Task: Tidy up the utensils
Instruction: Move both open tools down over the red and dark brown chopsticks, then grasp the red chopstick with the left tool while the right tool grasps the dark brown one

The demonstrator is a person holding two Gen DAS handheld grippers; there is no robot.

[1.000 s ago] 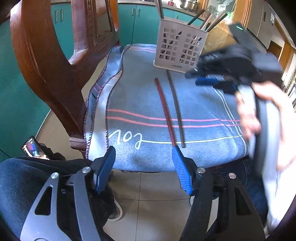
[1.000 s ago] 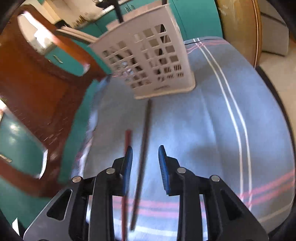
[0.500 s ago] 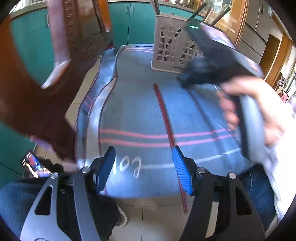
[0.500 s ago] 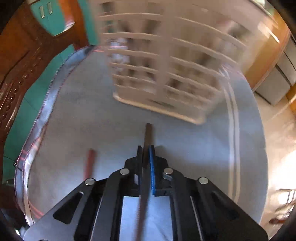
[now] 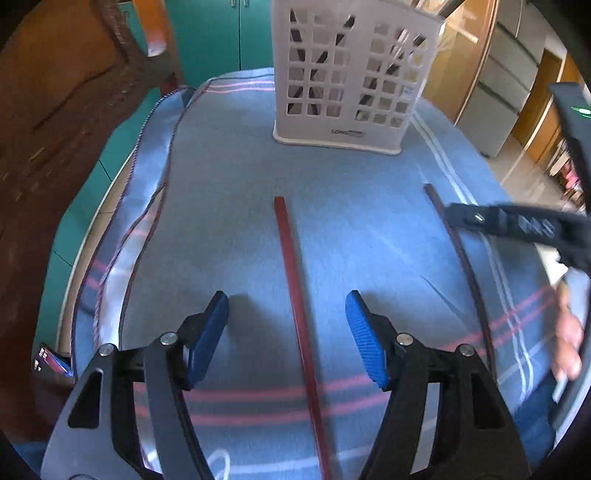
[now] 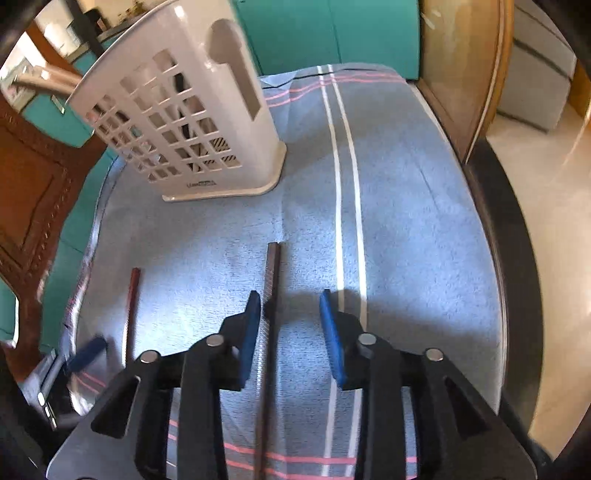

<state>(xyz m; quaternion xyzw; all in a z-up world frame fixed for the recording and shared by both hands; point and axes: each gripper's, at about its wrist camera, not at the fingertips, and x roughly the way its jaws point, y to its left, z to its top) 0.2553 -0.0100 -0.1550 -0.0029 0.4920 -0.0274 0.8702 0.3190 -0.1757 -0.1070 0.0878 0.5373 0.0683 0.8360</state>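
A red chopstick (image 5: pixel 295 280) lies lengthwise on the blue striped cloth (image 5: pixel 229 206). My left gripper (image 5: pixel 286 325) is open, its jaws on either side of the stick's near half. A dark chopstick (image 6: pixel 271 295) lies to the right of the red one; it shows in the left wrist view (image 5: pixel 461 251) too. My right gripper (image 6: pixel 290 325) is open over it, the stick close to the left pad. The red chopstick (image 6: pixel 132 306) lies further left. A white slotted utensil holder (image 5: pixel 351 74) with several utensils stands at the cloth's far end, also in the right wrist view (image 6: pixel 192 122).
A carved wooden chair back (image 5: pixel 66 110) rises at the left. Teal cabinets (image 5: pixel 221 33) stand behind. The cloth's right edge (image 6: pixel 491 258) drops to a tiled floor (image 6: pixel 546 192). A phone (image 5: pixel 48 363) lies low at the left.
My right gripper, shut on the dark chopstick half a second ago, has opened and the stick lies on the cloth. My left gripper has moved forward over the red chopstick.
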